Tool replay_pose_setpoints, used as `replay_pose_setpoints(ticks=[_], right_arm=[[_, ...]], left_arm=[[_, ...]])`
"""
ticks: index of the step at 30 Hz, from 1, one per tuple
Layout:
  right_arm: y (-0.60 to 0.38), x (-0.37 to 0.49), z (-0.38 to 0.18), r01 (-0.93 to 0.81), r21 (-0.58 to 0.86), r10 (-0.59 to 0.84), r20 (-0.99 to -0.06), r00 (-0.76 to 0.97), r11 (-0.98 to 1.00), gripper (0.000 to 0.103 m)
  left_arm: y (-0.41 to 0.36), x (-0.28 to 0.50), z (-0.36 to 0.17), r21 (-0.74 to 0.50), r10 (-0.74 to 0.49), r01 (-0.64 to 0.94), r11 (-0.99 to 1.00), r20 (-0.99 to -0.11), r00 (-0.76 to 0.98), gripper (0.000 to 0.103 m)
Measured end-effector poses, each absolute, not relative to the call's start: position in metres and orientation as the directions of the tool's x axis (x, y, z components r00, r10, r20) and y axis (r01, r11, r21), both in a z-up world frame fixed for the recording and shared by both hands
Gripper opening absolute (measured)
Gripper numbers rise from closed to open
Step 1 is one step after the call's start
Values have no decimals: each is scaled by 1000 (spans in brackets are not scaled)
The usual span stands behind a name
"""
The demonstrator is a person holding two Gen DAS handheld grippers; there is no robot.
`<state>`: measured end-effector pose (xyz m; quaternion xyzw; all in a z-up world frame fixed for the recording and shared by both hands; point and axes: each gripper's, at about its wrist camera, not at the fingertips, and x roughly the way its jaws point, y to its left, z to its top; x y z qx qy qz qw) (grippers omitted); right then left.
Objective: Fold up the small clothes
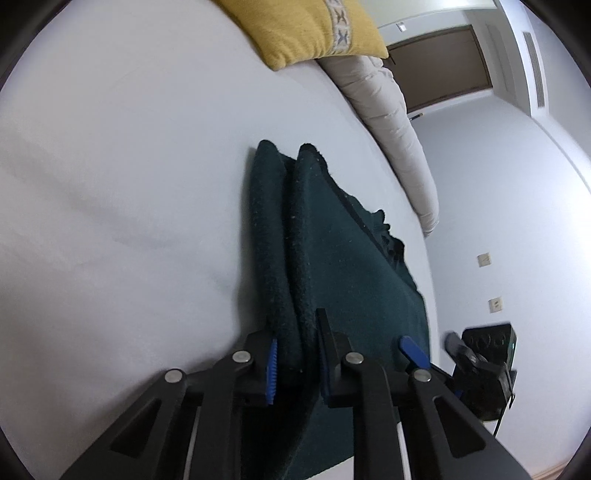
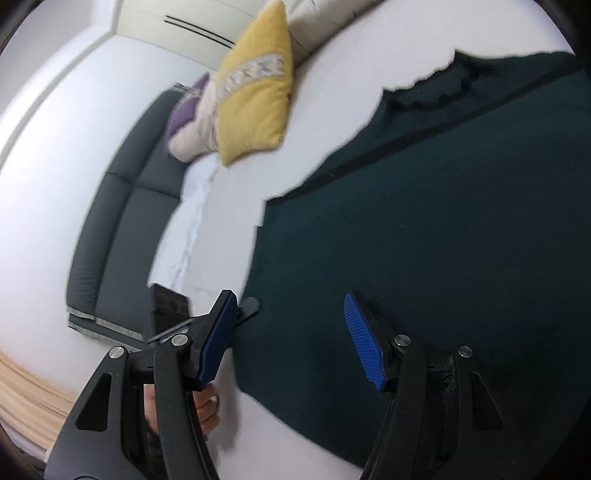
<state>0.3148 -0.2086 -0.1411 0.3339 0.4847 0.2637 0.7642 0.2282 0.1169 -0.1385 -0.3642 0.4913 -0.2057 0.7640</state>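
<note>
A dark green fleece garment [image 1: 351, 266] lies on the white bed sheet [image 1: 129, 184]. My left gripper [image 1: 298, 369] is shut on a raised fold at the garment's near edge, and the cloth fills the gap between the blue pads [image 1: 272, 369]. In the right wrist view the garment [image 2: 443, 221] spreads flat across the right side. My right gripper [image 2: 291, 343] hovers open over its near left edge with nothing between the blue pads [image 2: 364, 343]. The left wrist view shows the right gripper [image 1: 430, 341] at the garment's right edge.
A yellow cushion [image 1: 314, 29] and a beige duvet [image 1: 391, 122] lie at the far side of the bed. The cushion [image 2: 255, 99] sits beside a purple pillow [image 2: 184, 107]. A dark sofa [image 2: 122, 229] stands past the bed edge. A person's hand [image 2: 207, 410] shows low down.
</note>
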Motion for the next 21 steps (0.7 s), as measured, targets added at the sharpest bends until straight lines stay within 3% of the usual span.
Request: replay_pose_setpoints(ticks=[3, 4, 10, 16, 21], right_arm=[[-202, 324, -163, -64, 728, 693, -617, 372, 683, 39], [-205, 324, -165, -58, 733, 694, -612, 380, 678, 38], [-238, 316, -156, -19, 799, 732, -540, 414, 601, 40], [-325, 300, -144, 63, 845, 709, -483, 513, 530, 46], [-405, 284, -149, 150, 863, 655, -470, 592, 483, 55]], left_arm=[[111, 228, -131, -722, -643, -27, 691, -631, 434, 18], [109, 228, -128, -714, -635, -24, 700, -637, 437, 17], [78, 226, -88, -677, -621, 46, 734, -643, 448, 16], [-18, 231, -42, -637, -647, 186, 748, -637, 418, 16], [-124, 234, -62, -637, -678, 238, 733, -661, 320, 17]])
